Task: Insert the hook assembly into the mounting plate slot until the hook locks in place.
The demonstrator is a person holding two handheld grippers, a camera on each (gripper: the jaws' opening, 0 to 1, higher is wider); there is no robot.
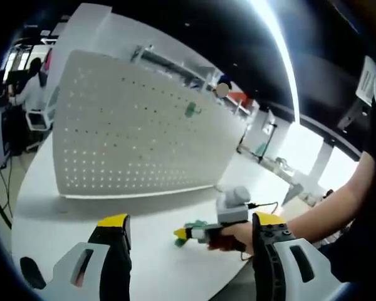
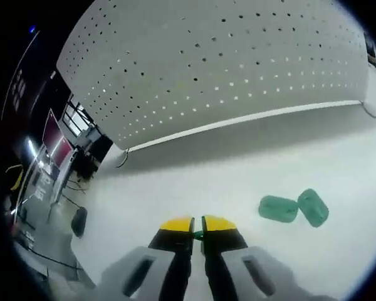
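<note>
Two green hooks point(image 2: 293, 208) right of right gripper point(image 2: 197, 226), jaws nipping green piece; left gripper point(image 1: 191, 227) jaws apart.

Between my right gripper point(image 2: 197, 224) jaws I see only a green sliver, too small to identify. In the left gripper view, the green pieces point(image 1: 193, 227) on the desk point(image 1: 81, 213) sit partly behind that gripper, and the green item point(image 1: 192, 111) on the pegboard point(image 1: 131, 125) is blurred.

White table point(image 2: 175, 182) under my claws. Far past my left claw, workstation clutter point(image 1: 31, 113) beside a seated person point(image 1: 26, 84); shelving point(image 1: 175, 66) behind, bright ceiling light strip point(image 1: 279, 47) overhead.
</note>
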